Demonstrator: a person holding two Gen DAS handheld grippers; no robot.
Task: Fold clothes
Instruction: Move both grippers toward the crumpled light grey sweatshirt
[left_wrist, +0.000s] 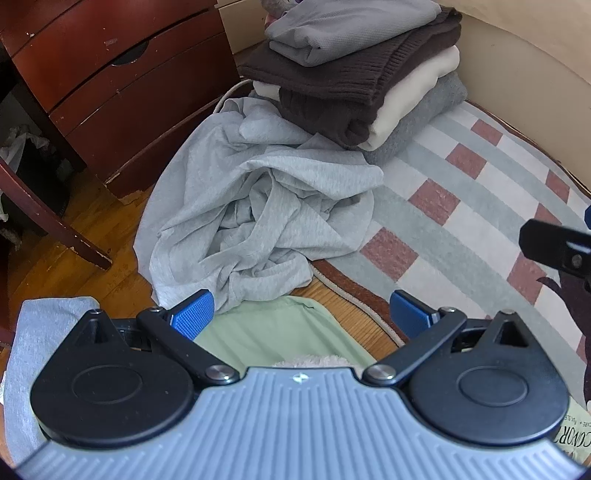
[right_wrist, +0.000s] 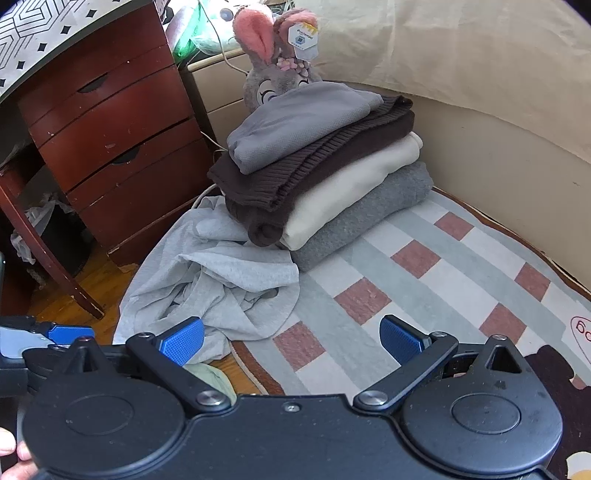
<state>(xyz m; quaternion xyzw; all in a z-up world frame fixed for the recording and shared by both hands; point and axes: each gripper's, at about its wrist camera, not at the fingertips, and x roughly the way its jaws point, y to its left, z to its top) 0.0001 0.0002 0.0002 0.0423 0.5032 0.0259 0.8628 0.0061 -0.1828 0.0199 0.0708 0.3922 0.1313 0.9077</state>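
At the rug's near left edge, your left gripper (left_wrist: 301, 314) and right gripper (right_wrist: 291, 341) hovered, jaws wide and empty. Just beyond, the crumpled light-grey garment (left_wrist: 255, 206) spilled onto the floor, touching the folded stack (right_wrist: 325, 173); tugging it could topple that stack.

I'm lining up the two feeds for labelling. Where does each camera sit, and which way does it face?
Left wrist: rides on the left gripper, facing forward over the crumpled grey garment toward the folded stack; its own open blue fingers show, with part of the other gripper at the right edge.
Right wrist: rides on the right gripper, facing the same stack and the checked rug; its open fingers and fingertips of a hand show.
Shared: garment, stack, rug, red-brown drawers.
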